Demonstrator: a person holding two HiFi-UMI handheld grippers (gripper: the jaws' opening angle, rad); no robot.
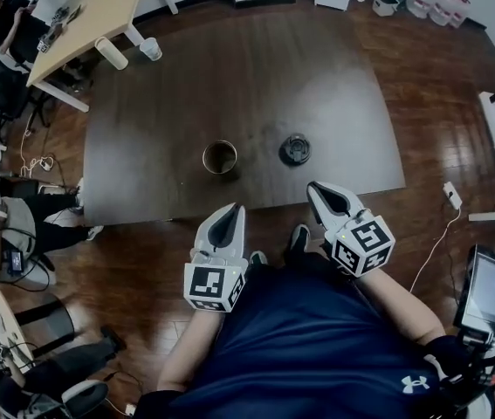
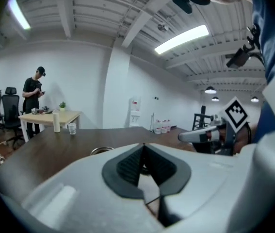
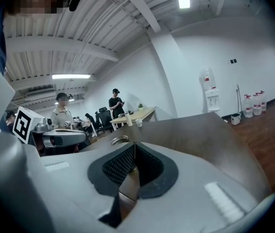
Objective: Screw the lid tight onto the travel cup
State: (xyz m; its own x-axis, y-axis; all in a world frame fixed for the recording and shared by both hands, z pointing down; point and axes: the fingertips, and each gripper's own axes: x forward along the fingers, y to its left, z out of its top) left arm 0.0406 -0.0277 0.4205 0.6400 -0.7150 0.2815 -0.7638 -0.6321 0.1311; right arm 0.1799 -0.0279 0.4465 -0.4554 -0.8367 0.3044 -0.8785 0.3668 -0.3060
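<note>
Head view: left gripper [image 1: 232, 209] and right gripper [image 1: 315, 188] are held clenched, empty, as travel cup [image 1: 220, 157] and lid [image 1: 295, 149] sit apart, ungrasped.

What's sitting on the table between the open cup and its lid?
Nothing; the head view shows only bare tabletop between the cup and the lid.

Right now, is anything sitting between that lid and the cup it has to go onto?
No, nothing visible. The lid lies right of the open cup with only bare table between them. The right tool, shut and empty, is at the table's near edge, with nothing between it and the lid either.
</note>
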